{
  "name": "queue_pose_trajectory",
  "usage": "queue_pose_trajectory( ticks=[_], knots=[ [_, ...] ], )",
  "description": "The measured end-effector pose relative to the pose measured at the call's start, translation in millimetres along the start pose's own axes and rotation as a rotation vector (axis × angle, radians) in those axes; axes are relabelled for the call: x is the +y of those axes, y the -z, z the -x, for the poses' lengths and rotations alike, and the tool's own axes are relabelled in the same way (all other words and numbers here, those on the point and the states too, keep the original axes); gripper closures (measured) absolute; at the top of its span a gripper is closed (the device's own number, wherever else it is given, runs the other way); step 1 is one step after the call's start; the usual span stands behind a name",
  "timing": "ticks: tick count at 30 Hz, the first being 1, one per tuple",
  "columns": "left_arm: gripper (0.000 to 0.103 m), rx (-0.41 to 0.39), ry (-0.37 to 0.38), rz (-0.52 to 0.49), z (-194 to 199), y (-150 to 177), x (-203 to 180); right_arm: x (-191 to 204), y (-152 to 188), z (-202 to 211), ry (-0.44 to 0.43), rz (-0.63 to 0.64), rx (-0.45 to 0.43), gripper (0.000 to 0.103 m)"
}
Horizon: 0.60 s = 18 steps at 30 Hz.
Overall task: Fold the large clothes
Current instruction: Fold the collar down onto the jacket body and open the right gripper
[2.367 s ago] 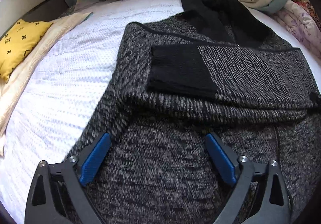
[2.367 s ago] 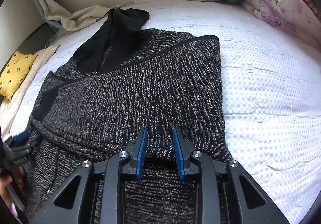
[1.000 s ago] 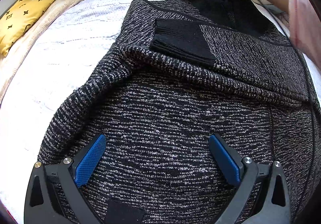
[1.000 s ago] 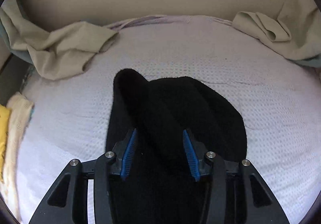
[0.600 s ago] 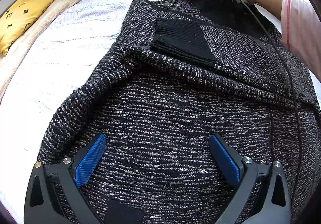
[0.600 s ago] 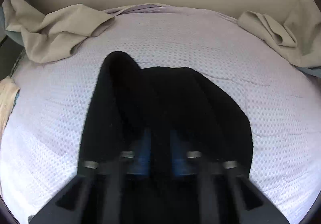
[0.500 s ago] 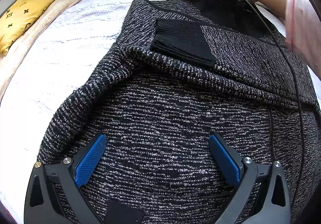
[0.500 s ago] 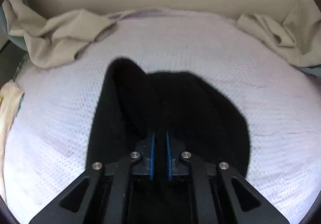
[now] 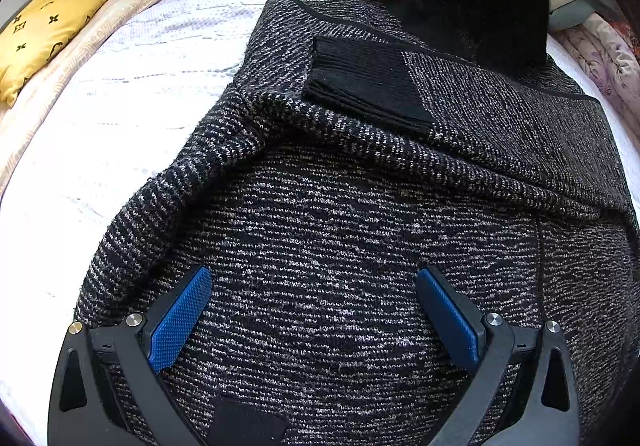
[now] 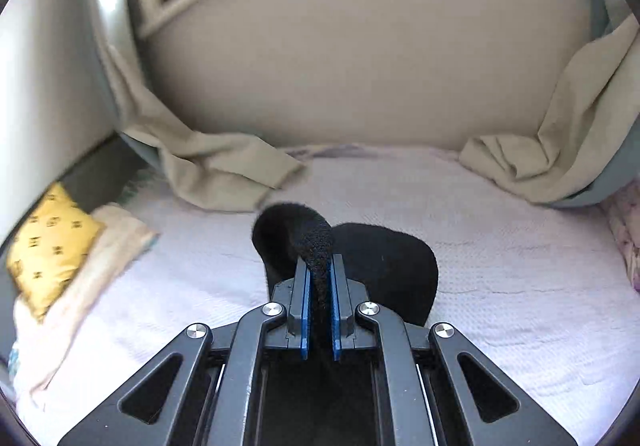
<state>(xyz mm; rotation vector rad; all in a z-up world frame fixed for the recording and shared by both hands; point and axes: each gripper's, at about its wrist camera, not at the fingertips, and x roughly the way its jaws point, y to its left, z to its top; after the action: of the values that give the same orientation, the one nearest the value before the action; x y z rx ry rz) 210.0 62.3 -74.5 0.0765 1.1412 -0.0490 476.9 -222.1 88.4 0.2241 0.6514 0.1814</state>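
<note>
Near the bed's (image 9: 132,58) head edge, the right hand-held gripper (image 10: 319,286) pinches the cardigan's (image 9: 340,230) black hood (image 10: 316,242); the left hand-held gripper (image 9: 316,310) hovers spread wide over the knit.

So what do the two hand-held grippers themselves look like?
Both look alike. The left hand-held gripper and the right hand-held gripper each have matte black linkage arms with triangular cut-outs, round silver pivot screws, and fingers faced with textured blue pads.

A white-covered bed (image 10: 500,286) fills the room — beige headboard (image 10: 360,66) behind, yellow pillow (image 9: 44,26) at its edge.
</note>
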Motion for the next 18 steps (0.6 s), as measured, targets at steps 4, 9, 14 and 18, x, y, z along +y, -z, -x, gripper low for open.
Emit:
queue_pose_trajectory(
  ticks=[4,9,14,18],
  knots=[
    [0.0,0.0,-0.003,0.004,0.0,-1.0,-0.8,12.3,21.5,73.1,-0.049,0.048,-0.066,0.1],
    [0.0,0.004,-0.001,0.008,-0.1,-2.8,-0.4,31.7,65.9,145.0,-0.08,0.116,-0.097,0.1],
    [0.0,-0.007,-0.016,0.009,0.0,-2.2,-1.8,48.9,131.6,189.2,-0.075,0.19,-0.056,0.1],
    [0.0,-0.02,-0.033,0.011,0.6,0.1,-8.9,61.4,184.7,203.5,-0.038,0.264,0.0,0.1]
  ],
)
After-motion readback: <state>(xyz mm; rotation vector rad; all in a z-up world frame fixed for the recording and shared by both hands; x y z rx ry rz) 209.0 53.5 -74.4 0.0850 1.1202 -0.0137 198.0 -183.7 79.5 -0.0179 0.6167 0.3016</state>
